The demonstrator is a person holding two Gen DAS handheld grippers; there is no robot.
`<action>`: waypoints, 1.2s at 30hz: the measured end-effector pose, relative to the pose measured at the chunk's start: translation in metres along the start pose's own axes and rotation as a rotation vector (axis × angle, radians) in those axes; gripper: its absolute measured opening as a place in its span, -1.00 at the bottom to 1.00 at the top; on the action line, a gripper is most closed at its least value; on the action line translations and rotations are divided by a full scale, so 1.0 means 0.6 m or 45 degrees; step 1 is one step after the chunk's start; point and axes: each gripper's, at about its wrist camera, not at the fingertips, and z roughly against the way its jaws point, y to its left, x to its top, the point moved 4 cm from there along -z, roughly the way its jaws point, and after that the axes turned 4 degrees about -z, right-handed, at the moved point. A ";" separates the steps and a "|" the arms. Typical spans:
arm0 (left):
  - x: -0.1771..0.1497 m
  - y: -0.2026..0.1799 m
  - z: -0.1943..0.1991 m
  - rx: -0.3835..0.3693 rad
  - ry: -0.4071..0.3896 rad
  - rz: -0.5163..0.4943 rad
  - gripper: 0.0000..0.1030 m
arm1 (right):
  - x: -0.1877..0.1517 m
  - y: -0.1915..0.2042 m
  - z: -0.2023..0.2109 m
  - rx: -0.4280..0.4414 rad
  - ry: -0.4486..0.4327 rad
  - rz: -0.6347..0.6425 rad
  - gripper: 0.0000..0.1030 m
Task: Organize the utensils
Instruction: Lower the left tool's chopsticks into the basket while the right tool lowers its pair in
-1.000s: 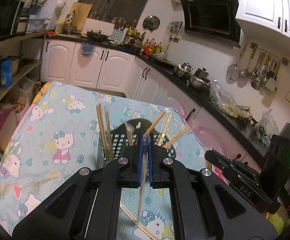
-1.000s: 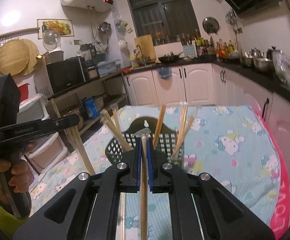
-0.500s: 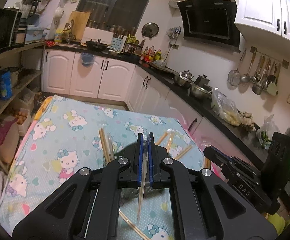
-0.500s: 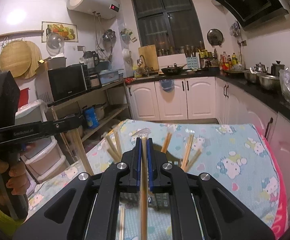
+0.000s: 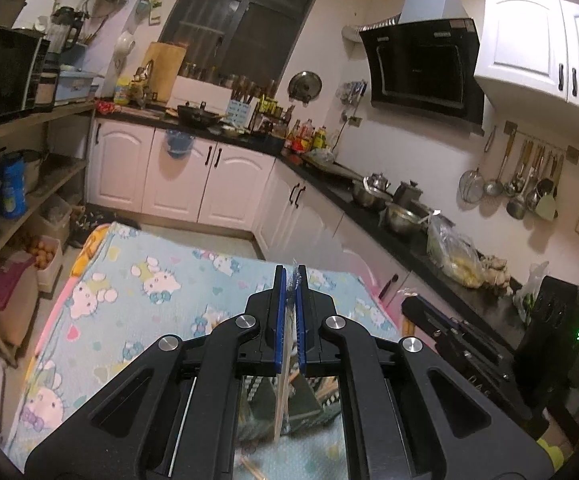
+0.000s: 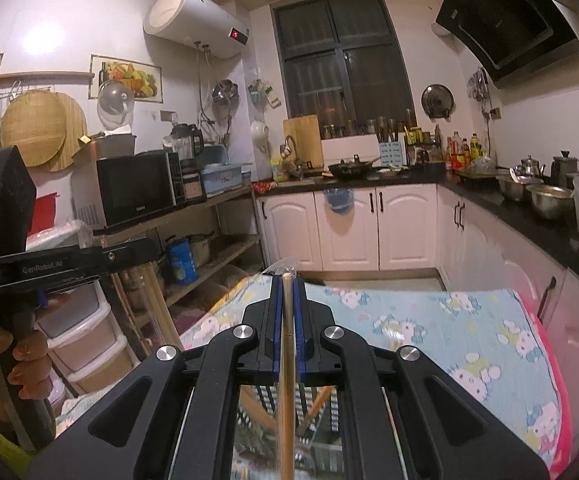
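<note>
My left gripper (image 5: 290,276) is shut on a pale wrapped chopstick (image 5: 280,396) that hangs down between its blue pads. My right gripper (image 6: 287,280) is shut on a wooden chopstick (image 6: 286,380) in clear wrap, its tip just past the pads. Both are held high above the table. The black slotted utensil basket (image 6: 321,412) with several chopsticks stands below, mostly hidden by the gripper bodies; it also shows in the left wrist view (image 5: 309,404). The left gripper's handle and the hand holding it (image 6: 21,264) appear at the left of the right wrist view.
The table has a Hello Kitty cloth (image 5: 129,300). A loose chopstick (image 5: 253,470) lies on it near the front. Shelves with pots and boxes (image 5: 5,216) stand to the left. White cabinets and a black counter (image 5: 369,200) run along the right.
Both grippers have risen and tilted upward with their chopsticks. The basket has dropped from mid-frame to below the gripper bodies.
</note>
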 end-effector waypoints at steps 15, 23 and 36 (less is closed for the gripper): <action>-0.001 0.019 -0.057 0.090 -0.042 -0.055 -0.99 | 0.052 0.013 -0.071 -0.003 -0.230 0.058 -0.89; -0.040 0.037 -0.082 0.094 -0.005 -0.040 -0.99 | 0.013 -0.005 -0.111 -0.081 -0.316 0.059 -0.89; -0.103 0.047 -0.099 0.100 0.082 0.001 -0.99 | -0.084 -0.028 -0.133 -0.152 -0.196 0.066 -0.88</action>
